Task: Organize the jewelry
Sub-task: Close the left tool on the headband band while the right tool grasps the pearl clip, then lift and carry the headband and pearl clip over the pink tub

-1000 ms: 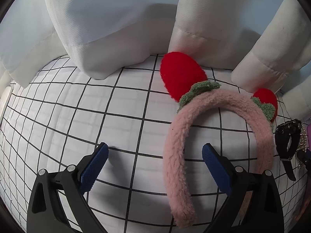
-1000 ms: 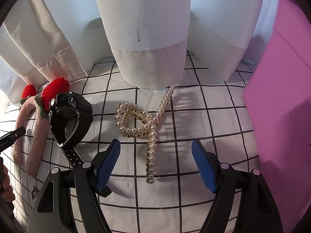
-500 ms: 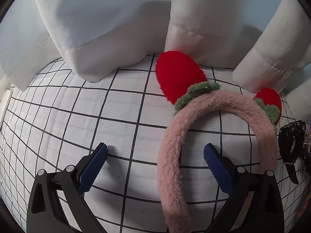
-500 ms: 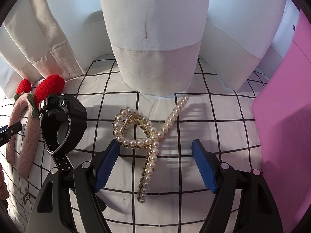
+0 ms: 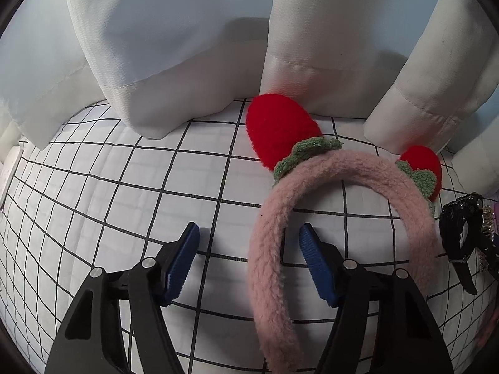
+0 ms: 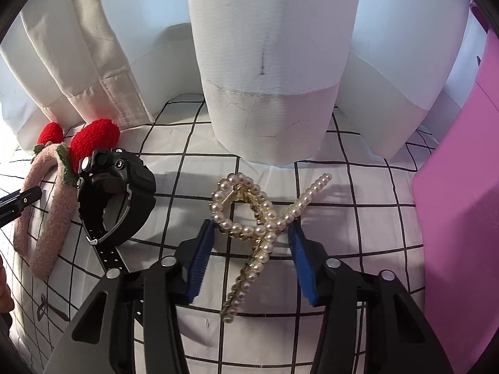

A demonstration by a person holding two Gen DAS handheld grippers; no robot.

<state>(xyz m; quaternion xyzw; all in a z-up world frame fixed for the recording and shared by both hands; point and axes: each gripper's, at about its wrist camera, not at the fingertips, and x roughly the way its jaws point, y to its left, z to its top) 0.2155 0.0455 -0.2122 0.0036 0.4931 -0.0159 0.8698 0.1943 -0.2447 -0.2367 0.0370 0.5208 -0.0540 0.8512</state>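
Pearl clip (image 6: 259, 221) sits between my closing right jaws, pads touching; beads may slip. Left jaws, closing, straddle headband (image 5: 268, 265) unpressed.

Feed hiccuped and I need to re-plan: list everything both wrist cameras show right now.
headband: one, fluffy pink with two red strawberry ears, flat on the cloth, beside the watch
watch: one, black, between headband and hair clip
pearl hair clip: one, cream pearls on gold, on the watch's other side
cloth: one, white with black grid, under everything
curtains: several folds, white, hanging behind
panel: one, pink, right edge of the right wrist view
left gripper: black, blue pads, closing, one headband arm between the jaws, untouched
right gripper: black, blue pads, closing, pads touching the hair clip on both sides
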